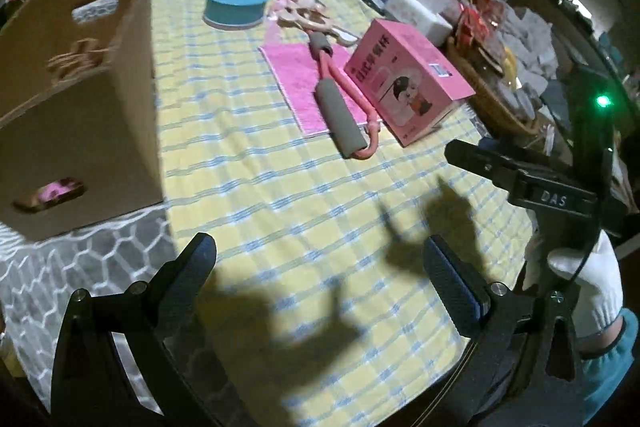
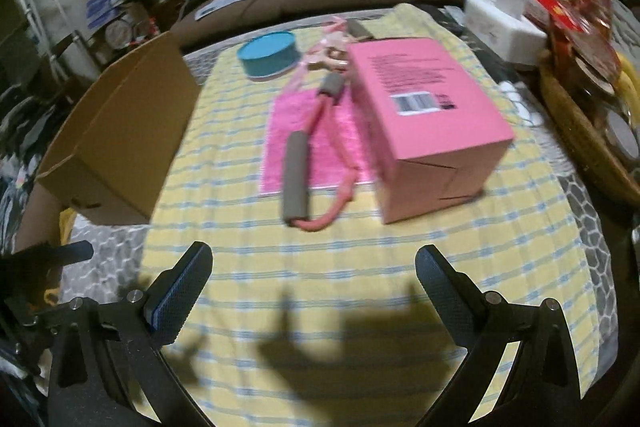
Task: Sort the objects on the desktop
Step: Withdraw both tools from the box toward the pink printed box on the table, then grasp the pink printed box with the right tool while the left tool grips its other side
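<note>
- Left gripper (image 1: 320, 267): jaws wide apart, empty.
- Right gripper (image 2: 314, 279): jaws wide apart, empty; body lettered "DAS".
- Pink box (image 2: 424, 123), barcode label on top: just right of the pink resistance band (image 2: 316, 147); cardboard box (image 2: 120, 131) well left.

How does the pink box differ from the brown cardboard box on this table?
The pink box is closed and printed, with a barcode; the cardboard box is open on top and plain brown. The pink box looks smaller. It lies mid-cloth beside the pink towel; the cardboard box stands at the left edge. Both are rectangular.
</note>
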### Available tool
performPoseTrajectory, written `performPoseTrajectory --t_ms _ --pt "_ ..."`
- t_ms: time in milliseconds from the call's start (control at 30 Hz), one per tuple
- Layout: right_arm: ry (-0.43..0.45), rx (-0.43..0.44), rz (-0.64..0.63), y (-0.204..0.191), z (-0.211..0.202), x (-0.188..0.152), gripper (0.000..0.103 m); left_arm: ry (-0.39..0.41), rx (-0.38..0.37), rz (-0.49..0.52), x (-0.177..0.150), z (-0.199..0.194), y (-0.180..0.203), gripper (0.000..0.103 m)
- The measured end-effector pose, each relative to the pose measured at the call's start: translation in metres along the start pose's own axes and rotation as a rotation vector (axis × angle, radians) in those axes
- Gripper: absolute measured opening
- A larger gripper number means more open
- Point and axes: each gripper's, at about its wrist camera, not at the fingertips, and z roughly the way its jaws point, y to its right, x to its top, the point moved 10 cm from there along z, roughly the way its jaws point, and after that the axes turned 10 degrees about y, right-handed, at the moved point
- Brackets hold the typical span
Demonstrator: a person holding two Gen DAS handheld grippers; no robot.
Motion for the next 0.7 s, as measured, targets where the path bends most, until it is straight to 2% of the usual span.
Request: performPoseTrajectory --t_ms 167,333,467,700 --pt "0.01 -0.024 0.014 0.023 0.005 0.001 0.103 -0.002 0.009 -0.009 0.015 0.033 0.007 0.101" --pt "0.034 -0.046 0.014 0.037 0.012 0.005 0.103 -0.001 0.036 -0.043 0.038 0.073 0.01 0.081" --pt "0.059 -0.065 0.008 0.046 0.019 0.007 0.103 -0.006 0.051 -0.031 0.052 0.098 0.015 0.079" --pt "0.095 -0.084 -0.021 0.061 0.019 0.02 0.103 0.008 -0.012 -0.051 0.076 0.116 0.03 0.081"
